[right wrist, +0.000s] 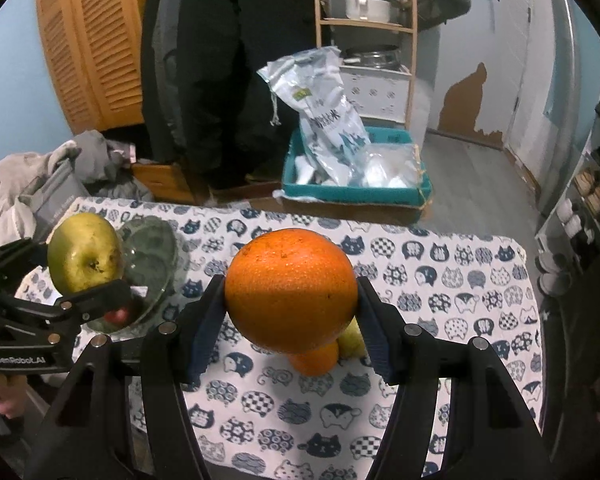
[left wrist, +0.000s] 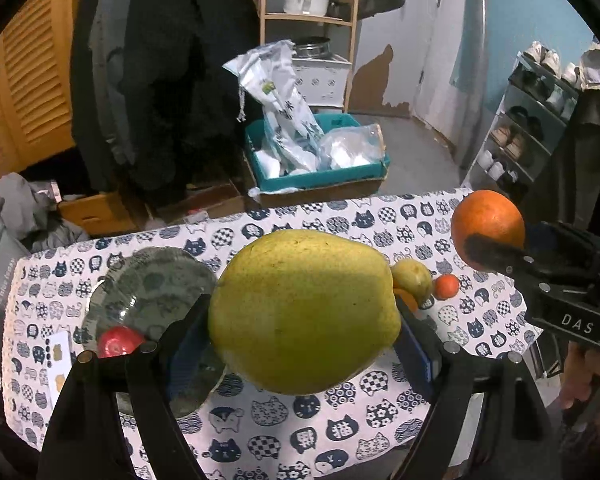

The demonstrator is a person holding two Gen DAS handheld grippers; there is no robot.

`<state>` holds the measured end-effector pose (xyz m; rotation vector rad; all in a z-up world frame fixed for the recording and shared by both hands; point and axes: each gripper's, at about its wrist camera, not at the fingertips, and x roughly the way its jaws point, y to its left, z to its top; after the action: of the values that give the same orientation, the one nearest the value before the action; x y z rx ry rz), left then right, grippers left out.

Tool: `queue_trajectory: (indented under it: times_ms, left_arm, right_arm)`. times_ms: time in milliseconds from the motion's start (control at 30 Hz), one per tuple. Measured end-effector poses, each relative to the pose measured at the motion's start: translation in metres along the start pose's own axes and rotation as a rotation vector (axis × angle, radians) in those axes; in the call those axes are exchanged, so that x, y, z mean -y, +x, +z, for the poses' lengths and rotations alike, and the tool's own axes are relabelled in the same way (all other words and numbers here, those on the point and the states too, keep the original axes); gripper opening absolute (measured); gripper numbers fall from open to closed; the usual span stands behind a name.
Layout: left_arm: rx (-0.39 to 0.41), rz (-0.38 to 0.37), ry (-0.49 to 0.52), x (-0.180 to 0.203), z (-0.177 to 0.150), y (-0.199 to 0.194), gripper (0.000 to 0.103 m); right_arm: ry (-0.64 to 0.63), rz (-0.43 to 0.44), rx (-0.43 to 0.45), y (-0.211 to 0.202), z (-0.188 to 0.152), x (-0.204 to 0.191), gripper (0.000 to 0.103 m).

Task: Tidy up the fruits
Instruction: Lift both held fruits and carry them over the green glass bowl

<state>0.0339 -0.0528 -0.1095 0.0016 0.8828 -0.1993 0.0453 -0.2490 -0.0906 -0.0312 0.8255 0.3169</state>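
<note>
My left gripper (left wrist: 300,320) is shut on a big yellow-green pear (left wrist: 304,312), held above the cat-print tablecloth (left wrist: 300,412); the same pear (right wrist: 84,258) shows at the left of the right wrist view. My right gripper (right wrist: 290,304) is shut on a large orange (right wrist: 290,288), also visible as the orange (left wrist: 488,220) at the right of the left wrist view. A glass bowl (left wrist: 152,288) on the table's left holds a red fruit (left wrist: 118,340). A small pear (left wrist: 414,280), a small orange (left wrist: 446,286) and another orange (right wrist: 316,358) lie on the cloth.
A teal box (left wrist: 320,176) with plastic bags stands on the floor beyond the table. Dark coats (left wrist: 168,80) hang behind, a wooden shelf (left wrist: 308,16) carries a pot, a shoe rack (left wrist: 528,132) is at the right. Grey clothes (left wrist: 24,216) lie left of the table.
</note>
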Motion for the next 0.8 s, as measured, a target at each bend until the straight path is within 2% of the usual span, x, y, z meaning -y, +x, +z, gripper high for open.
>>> queue_trajectory:
  times_ms: [333,800]
  left_arm:
    - [0.025,0.046,-0.034,-0.033,0.005,-0.007,0.086]
    - [-0.004,0.110,-0.136,-0.107,0.005,0.003,0.086]
  right_arm:
    - [-0.032,0.030,0.001,0.011,0.016,-0.027,0.063]
    - [-0.064,0.120,-0.026,0.044,0.040,-0.081,0.063]
